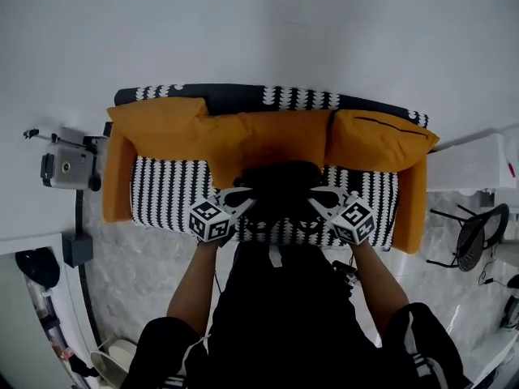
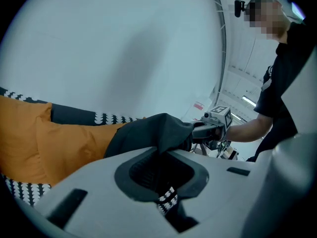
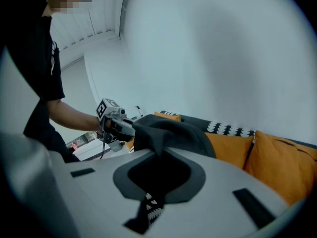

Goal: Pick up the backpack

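A black backpack [image 1: 276, 186] sits at the middle of a black-and-white sofa [image 1: 166, 191], just in front of the orange cushions [image 1: 162, 128]. A person [image 1: 276, 314] stands on the near side of the sofa with a tool in each hand. The left tool [image 1: 240, 201] is clenched on the backpack's left side, with dark cloth pinched between its jaws. The right tool [image 1: 318, 201] is clenched on the right side and pinches dark cloth too. A white wall [image 1: 259, 23] is on the far side of the sofa.
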### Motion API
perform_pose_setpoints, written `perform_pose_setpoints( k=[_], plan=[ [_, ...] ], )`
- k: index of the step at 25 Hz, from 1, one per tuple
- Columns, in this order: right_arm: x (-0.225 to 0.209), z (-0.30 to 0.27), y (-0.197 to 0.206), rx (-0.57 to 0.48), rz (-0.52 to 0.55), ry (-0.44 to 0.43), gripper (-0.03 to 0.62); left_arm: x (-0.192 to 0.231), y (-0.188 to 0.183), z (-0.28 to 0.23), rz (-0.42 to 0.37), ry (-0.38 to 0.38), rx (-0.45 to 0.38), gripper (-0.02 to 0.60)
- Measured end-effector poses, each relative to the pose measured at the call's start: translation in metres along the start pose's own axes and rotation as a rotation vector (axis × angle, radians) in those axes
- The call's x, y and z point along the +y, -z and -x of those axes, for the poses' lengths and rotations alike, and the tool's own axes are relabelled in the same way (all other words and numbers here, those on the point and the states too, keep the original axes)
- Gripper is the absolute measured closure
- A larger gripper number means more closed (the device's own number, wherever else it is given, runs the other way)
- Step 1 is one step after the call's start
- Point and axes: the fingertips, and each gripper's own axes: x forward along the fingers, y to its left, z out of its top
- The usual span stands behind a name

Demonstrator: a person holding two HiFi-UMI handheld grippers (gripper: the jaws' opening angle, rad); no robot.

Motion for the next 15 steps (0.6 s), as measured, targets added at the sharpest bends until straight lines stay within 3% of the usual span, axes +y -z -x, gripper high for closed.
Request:
perform_pose_setpoints(
  k=[15],
  plan=[
    [0.013, 0.031, -0.058, -0.067, 0.067, 0.006, 0.563, -0.027, -0.059, 0.023, -0.039, 0.012, -0.097, 0.54]
  ],
)
